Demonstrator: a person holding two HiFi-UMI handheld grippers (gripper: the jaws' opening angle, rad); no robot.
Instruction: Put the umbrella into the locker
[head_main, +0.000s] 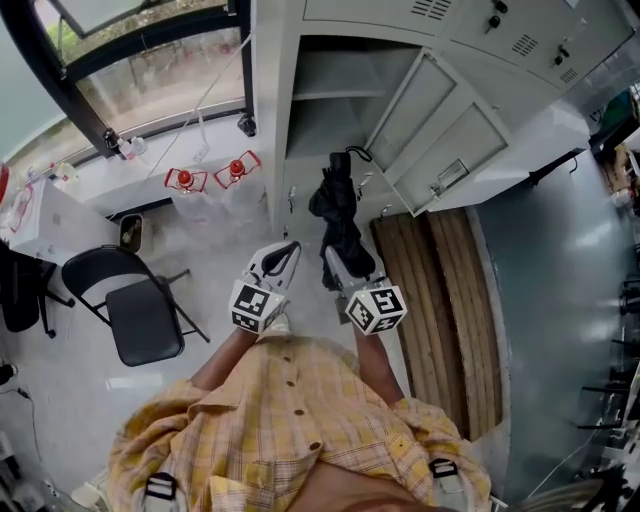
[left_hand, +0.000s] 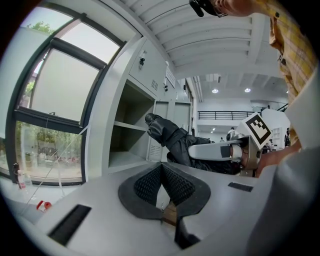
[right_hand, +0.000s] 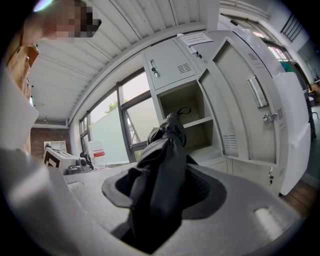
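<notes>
Right gripper (right_hand: 162, 187): jaws clamped on umbrella (right_hand: 162, 165). Left gripper (left_hand: 161, 167), at its 9 o'clock in head view: pads together, nothing between them. Paper notice (right_hand: 195, 38) on locker (right_hand: 187, 107) top and red label on white container (right_hand: 96, 151): text unreadable. Umbrella is black, folded, fabric loose and creased, cord loop at far end. It points to 12 o'clock, far end near the open compartment.

Head view looks steeply down; both gripper views face the open locker (head_main: 330, 110), seemingly close
</notes>
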